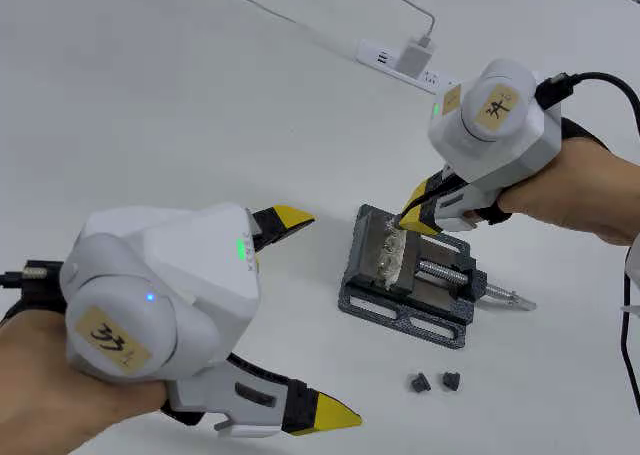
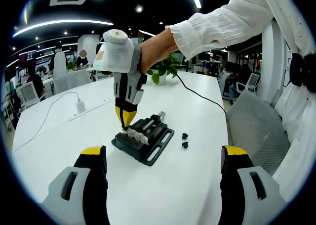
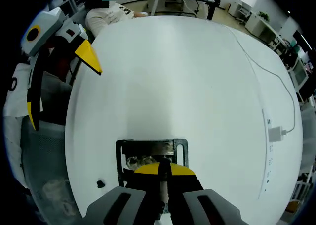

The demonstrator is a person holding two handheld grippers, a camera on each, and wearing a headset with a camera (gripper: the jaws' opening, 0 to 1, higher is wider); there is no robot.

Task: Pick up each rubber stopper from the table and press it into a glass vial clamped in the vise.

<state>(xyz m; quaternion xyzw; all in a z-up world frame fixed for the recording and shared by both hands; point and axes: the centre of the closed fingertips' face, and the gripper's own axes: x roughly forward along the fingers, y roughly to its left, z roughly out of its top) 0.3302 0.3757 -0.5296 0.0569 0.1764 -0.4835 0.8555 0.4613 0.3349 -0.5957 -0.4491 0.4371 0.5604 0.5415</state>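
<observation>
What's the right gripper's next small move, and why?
Probably press straight down: the right gripper, jaws shut, has its tips at the clear glass vials in the dark grey vise. Two small dark rubber stoppers lie on the white table.

A broad white table (image 1: 150, 95) carries a power strip (image 1: 380, 55). Around it lies an open office: dark ceiling, curved strip lights (image 2: 59, 22), a leafy plant (image 2: 170, 67).

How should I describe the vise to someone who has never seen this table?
On the white table, look under the yellow tips of the right claw. The vise is the dark grey block there, far bigger than the two small stoppers beside it, with a silver screw sticking out.
</observation>
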